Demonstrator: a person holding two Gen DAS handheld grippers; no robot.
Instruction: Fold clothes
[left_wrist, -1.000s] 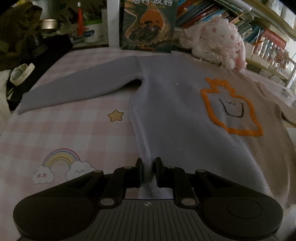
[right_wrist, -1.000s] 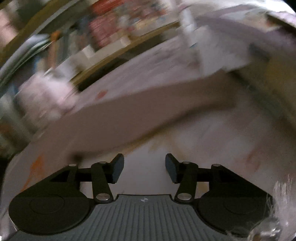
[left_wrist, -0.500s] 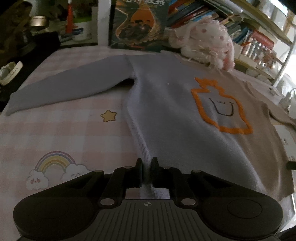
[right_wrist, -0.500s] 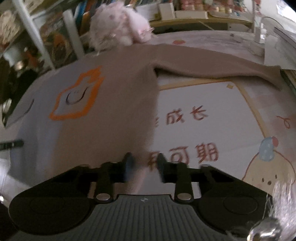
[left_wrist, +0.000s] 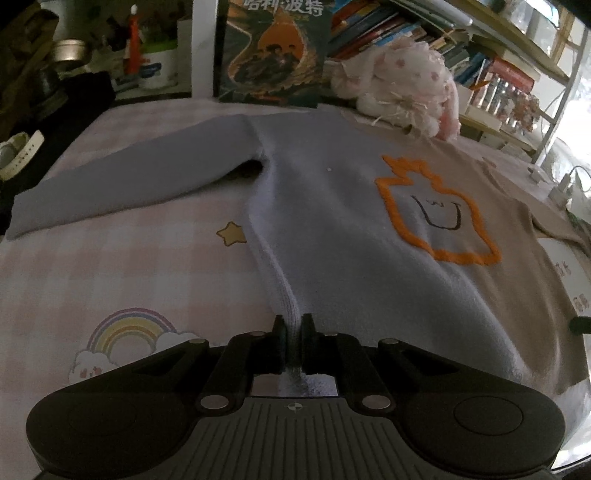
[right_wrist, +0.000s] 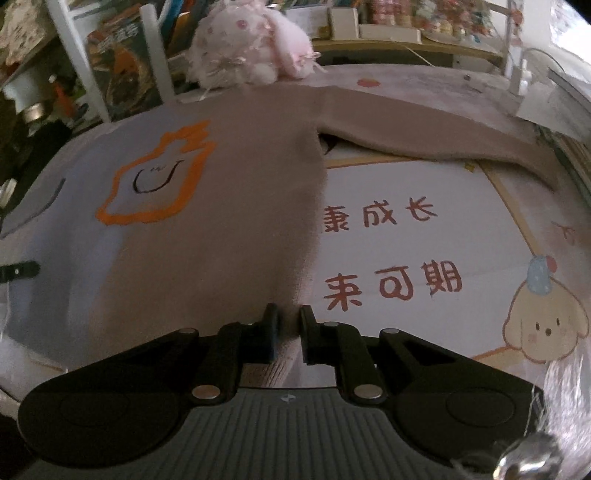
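Observation:
A sweater (left_wrist: 332, 221), lilac on one half and tan on the other, lies flat and face up on the bed, an orange outlined figure (left_wrist: 436, 218) on its chest. Both sleeves are spread out sideways, the lilac sleeve (left_wrist: 129, 177) and the tan sleeve (right_wrist: 424, 136). My left gripper (left_wrist: 293, 325) is shut on the lilac bottom corner of the hem, which rises in a ridge between the pads. My right gripper (right_wrist: 289, 317) is at the tan bottom corner of the sweater (right_wrist: 221, 221); its jaws are closing, with the hem pinched between them.
A pink plush toy (left_wrist: 402, 85) and an upright book (left_wrist: 273, 51) stand beyond the collar, with shelves of books behind. A white watch (left_wrist: 18, 155) lies at the far left. The pink checked sheet (left_wrist: 129, 258) and the printed mat (right_wrist: 406, 240) flank the sweater.
The right gripper swung in from over the tan sleeve to the hem corner and narrowed its jaws onto the fabric. The left gripper tightened on the lilac corner and stayed in place.

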